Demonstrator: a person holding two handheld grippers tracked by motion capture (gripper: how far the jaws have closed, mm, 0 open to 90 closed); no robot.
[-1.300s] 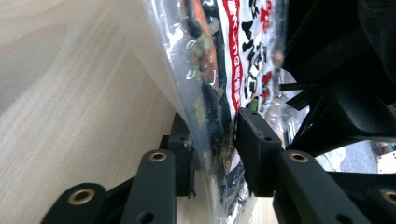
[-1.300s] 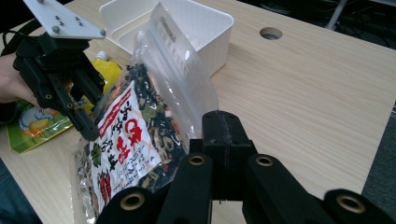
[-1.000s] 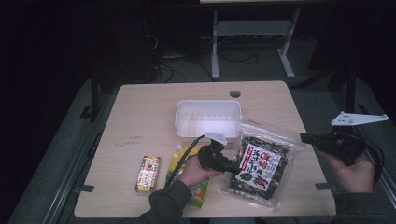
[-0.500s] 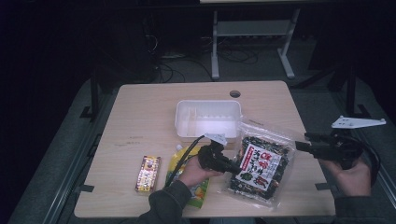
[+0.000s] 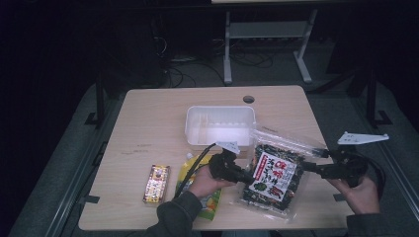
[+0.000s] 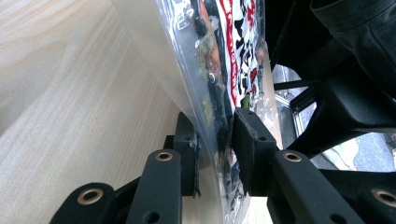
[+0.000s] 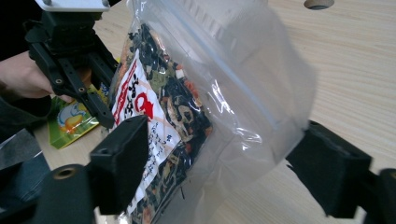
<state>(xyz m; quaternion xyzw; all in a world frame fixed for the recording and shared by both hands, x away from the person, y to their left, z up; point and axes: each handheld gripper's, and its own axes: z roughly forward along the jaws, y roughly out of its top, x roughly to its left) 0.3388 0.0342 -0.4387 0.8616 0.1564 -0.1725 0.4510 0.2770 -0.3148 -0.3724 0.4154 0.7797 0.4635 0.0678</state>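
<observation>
Since the earlier frame the right gripper (image 5: 309, 167) came down and inward, toward the bag of dried vegetables (image 5: 271, 177). Its jaws have just been opening and stand wide now, with the clear top edge of the bag between them but not pressed. The left gripper (image 5: 248, 177) has its jaws closed on the other edge of the bag, and I think it holds the bag raised off the worktop (image 5: 148, 128) so the right one can take the far side. Behind the left jaws stands a white tray (image 5: 220, 126), which looks empty. A green pouch (image 5: 207, 200) lies under the left hand, and a small snack box (image 5: 156, 183) lies further out on that side.
</observation>
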